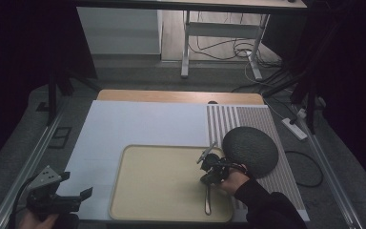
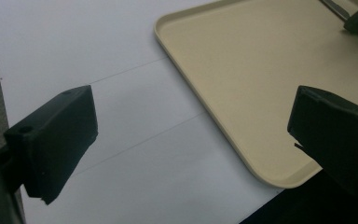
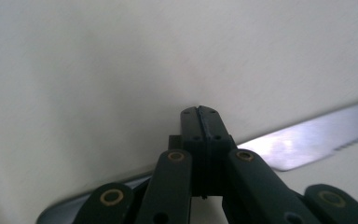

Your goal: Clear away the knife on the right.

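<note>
The right gripper (image 3: 200, 112) has its jaws pressed together, gripping the knife (image 3: 307, 140); the knife lies on the beige tray (image 1: 143, 191), along its near right side; the left gripper (image 2: 191, 135) hangs wide apart, holding nothing, over the white mat (image 2: 74, 46) just left of the tray.

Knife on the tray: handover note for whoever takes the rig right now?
Right tongs: jaws pressed together, low over the tray, right at a table knife. Whether the blade is actually pinched can't be told.
Left tongs: open, empty, at the table's near left corner, beside the tray's left edge.
Knife lies on the tray's right side, one end toward the near rim. A dark round plate sits on the striped mat just right of the tray.
Done: knife is on the tray.
Left: probably confirm the grip or release, then back the tongs off.
</note>
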### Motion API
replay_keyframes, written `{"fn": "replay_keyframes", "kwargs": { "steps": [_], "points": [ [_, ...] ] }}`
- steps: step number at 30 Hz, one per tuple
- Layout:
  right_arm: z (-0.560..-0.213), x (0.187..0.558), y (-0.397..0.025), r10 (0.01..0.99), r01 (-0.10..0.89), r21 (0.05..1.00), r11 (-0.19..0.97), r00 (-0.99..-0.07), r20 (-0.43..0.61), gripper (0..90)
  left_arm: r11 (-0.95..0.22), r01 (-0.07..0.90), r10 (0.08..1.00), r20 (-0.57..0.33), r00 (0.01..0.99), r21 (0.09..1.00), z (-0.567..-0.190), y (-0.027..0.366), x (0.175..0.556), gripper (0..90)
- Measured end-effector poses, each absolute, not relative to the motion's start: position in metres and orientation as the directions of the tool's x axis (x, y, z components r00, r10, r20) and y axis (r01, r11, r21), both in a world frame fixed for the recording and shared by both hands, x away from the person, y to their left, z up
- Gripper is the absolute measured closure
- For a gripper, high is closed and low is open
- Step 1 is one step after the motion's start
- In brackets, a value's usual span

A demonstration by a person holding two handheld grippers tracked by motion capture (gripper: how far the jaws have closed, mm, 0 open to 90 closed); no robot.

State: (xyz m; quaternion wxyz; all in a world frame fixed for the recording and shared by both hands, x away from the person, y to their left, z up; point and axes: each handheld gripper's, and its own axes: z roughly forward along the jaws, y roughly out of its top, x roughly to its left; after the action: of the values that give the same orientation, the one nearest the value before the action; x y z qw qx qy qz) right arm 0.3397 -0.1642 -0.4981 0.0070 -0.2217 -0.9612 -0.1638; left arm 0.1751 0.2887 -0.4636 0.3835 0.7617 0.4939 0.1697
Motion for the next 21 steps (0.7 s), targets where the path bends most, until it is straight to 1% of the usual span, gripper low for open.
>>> {"fn": "replay_keyframes", "kwargs": {
  "steps": [4, 10, 15, 21],
  "points": [
    [-0.498, 0.331, -0.172, 0.424, 0.434, 0.309, 0.846, -0.9, 0.105, 90.0, -0.219, 0.623, 0.883, -0.12, 0.454, 0.751, -0.464, 0.288, 0.175, 2.1],
    [-0.497, 0.33, -0.191, 0.463, 0.482, 0.311, 0.819, -0.876, 0.136, 90.0, -0.219, 0.625, 0.884, -0.119, 0.453, 0.749, -0.464, 0.288, 0.176, 2.1],
    [-0.496, 0.332, -0.202, 0.5, 0.514, 0.304, 0.802, -0.857, 0.129, 90.0, -0.22, 0.623, 0.883, -0.118, 0.454, 0.75, -0.464, 0.288, 0.175, 2.1],
    [-0.496, 0.334, -0.204, 0.508, 0.518, 0.296, 0.803, -0.854, 0.115, 90.0, -0.225, 0.622, 0.882, -0.114, 0.456, 0.75, -0.464, 0.288, 0.175, 2.1]
  ]
}}
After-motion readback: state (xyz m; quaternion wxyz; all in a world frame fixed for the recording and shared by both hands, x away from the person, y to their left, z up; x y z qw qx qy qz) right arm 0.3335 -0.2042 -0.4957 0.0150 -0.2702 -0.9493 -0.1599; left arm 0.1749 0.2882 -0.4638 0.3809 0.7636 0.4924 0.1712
